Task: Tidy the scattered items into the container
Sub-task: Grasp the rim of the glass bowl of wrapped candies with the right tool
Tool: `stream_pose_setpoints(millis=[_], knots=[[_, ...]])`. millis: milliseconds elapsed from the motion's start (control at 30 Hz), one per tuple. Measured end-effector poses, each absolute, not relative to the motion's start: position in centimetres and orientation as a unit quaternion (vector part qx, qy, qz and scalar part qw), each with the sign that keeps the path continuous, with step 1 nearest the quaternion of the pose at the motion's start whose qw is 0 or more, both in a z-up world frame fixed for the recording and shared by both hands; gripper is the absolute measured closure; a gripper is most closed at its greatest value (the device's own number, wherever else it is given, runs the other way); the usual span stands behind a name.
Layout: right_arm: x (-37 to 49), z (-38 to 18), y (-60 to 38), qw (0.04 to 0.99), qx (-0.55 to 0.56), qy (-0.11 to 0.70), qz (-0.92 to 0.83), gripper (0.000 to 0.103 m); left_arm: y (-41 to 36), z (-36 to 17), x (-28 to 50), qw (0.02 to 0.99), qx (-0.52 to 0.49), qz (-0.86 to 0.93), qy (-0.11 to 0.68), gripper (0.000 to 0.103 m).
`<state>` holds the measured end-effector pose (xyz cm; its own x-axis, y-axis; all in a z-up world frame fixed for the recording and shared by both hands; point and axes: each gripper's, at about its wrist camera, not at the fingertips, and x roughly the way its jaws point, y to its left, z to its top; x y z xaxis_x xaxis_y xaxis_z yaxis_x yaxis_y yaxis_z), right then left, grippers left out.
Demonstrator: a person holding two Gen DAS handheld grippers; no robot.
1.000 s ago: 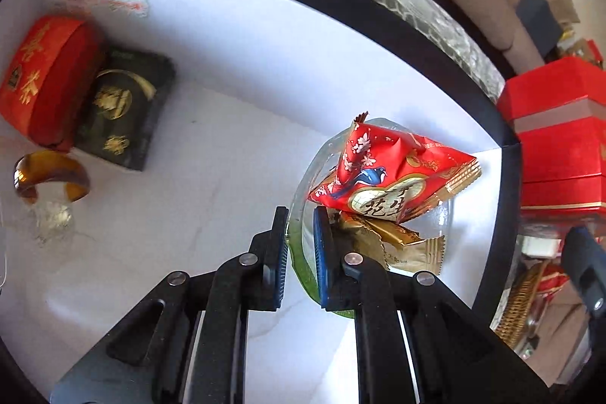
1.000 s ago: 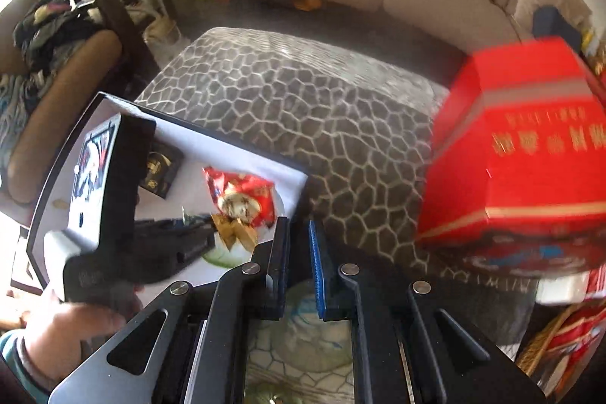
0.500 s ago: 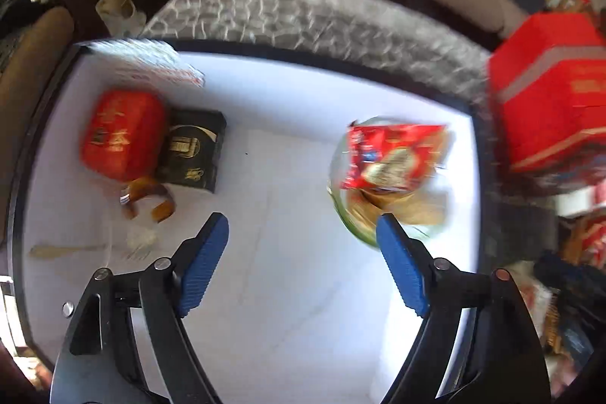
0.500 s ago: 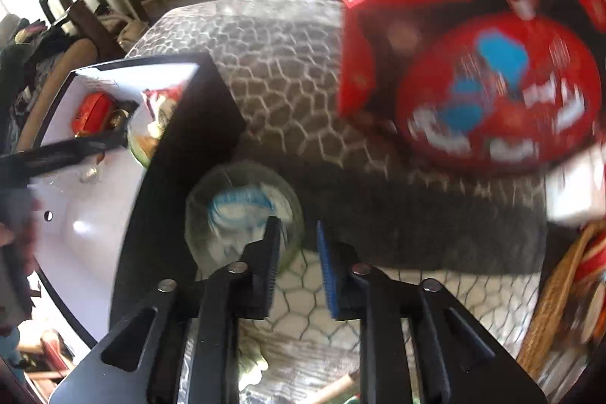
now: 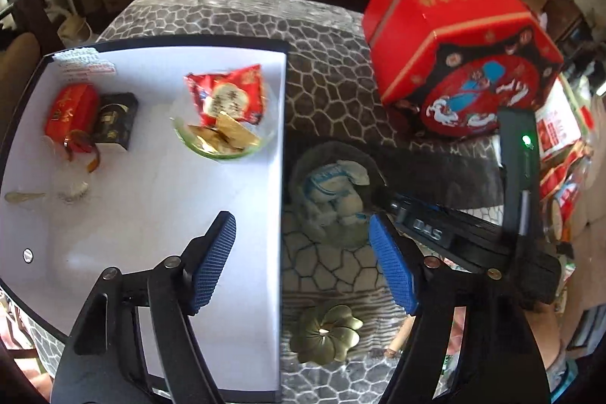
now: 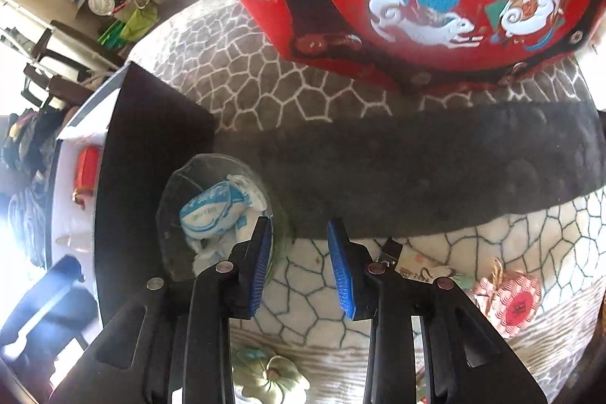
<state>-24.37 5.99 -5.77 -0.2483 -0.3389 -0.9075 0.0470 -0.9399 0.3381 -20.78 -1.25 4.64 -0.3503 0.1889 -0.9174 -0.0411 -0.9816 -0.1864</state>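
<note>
Container: 1 white tray (image 5: 159, 237) with black rim, left on the patterned cloth (image 5: 333, 89).
Inside it: 1 glass bowl (image 5: 261, 135) holding 1 red packet (image 5: 227, 93) and gold packets (image 5: 223, 135), far right; 1 red box (image 5: 70, 108), 1 black box (image 5: 115, 120), 1 amber bangle (image 5: 81, 148), far left.
Outside, just right of the tray: 1 second glass bowl (image 6: 178, 192) with 1 blue-white packet (image 6: 208, 209); 1 gold flower (image 5: 325, 332) nearer.
1 big red tin (image 5: 454, 36), far right.
Left gripper (image 5: 303, 260): jaws wide, closing, nothing between.
Right gripper (image 6: 299, 269): jaws parted, opening, empty, beside the second bowl.
</note>
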Motion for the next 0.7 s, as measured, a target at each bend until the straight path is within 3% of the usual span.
stream_pose_setpoints(millis=[167, 267, 333, 400, 633, 700], knots=[[-24.8, -6.9, 5.6, 0.125, 0.604, -0.128, -0.776, 0.075, -0.5, 3.7, -21.4, 0.069, -0.563, 0.822, -0.052, 0.032], [-25.2, -7.2, 5.8, 0.13, 0.604, -0.145, -0.773, 0.083, -0.5, 3.6, -21.4, 0.067, -0.561, 0.824, -0.048, 0.032], [-25.1, -6.9, 5.4, 0.141, 0.604, -0.13, -0.773, 0.097, -0.6, 3.5, -21.5, 0.066, -0.561, 0.824, -0.046, 0.032], [-25.0, -6.7, 5.2, 0.154, 0.607, -0.118, -0.771, 0.097, -0.7, 3.4, -21.5, 0.067, -0.563, 0.822, -0.048, 0.032], [-23.9, -7.8, 9.3, 0.168, 0.611, -0.187, -0.751, 0.098, -0.1, 2.6, -22.1, 0.072, -0.576, 0.813, -0.047, 0.033], [-23.7, -8.3, 10.6, 0.172, 0.608, -0.216, -0.744, 0.098, 0.5, 2.5, -22.5, 0.067, -0.578, 0.813, -0.031, 0.04]])
